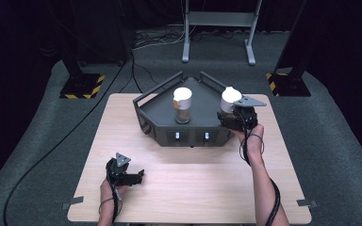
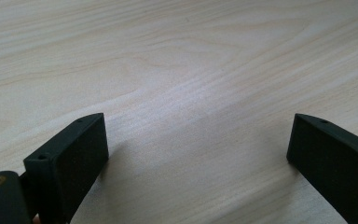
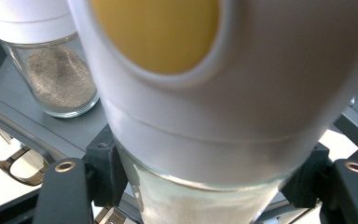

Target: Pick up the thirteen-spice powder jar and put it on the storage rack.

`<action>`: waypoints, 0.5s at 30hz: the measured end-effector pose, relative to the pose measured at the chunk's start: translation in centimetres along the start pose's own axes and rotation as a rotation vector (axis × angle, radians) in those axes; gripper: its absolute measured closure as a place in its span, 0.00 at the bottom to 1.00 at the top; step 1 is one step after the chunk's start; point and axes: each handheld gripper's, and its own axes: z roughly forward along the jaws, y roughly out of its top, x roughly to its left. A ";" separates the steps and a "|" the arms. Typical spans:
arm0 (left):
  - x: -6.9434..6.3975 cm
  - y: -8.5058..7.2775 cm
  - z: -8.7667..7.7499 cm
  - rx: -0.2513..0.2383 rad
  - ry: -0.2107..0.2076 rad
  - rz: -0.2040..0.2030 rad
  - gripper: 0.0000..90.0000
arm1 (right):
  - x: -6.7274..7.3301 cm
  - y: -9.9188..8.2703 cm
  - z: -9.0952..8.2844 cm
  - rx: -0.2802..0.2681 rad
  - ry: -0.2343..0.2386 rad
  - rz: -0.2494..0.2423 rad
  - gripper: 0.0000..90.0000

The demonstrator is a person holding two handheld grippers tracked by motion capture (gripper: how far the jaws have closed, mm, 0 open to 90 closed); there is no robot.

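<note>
A dark grey angular tray (image 1: 162, 120) sits at the far middle of the wooden table. In it stands a glass shaker (image 1: 182, 104) with a white cap and grey-brown powder, also at the upper left of the right gripper view (image 3: 51, 60). My right gripper (image 1: 235, 115) is shut on a second white-capped shaker (image 1: 229, 100) at the tray's right side. Up close, this second shaker (image 3: 223, 93) has a yellow spot on its cap and its glass body sits between the jaws. My left gripper (image 1: 128, 175) rests low over the near left of the table, open (image 2: 198, 144), nothing between its jaws.
Bare wooden table (image 1: 193, 183) spreads between the tray and the near edge. Grey carpet surrounds the table, with black stand bases marked in yellow stripes (image 1: 81, 87) and a white frame (image 1: 217, 28) behind. A cable (image 1: 56, 141) runs across the floor at the left.
</note>
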 end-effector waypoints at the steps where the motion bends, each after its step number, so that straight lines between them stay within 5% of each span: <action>1: 0.0 0.0 0.0 0.000 0.000 0.000 0.06 | 0.0 0.0 0.1 0.004 0.000 0.003 0.33; 15: 0.0 0.0 0.0 -0.001 -0.002 -0.003 0.06 | 0.1 0.8 1.9 0.018 0.004 0.007 0.33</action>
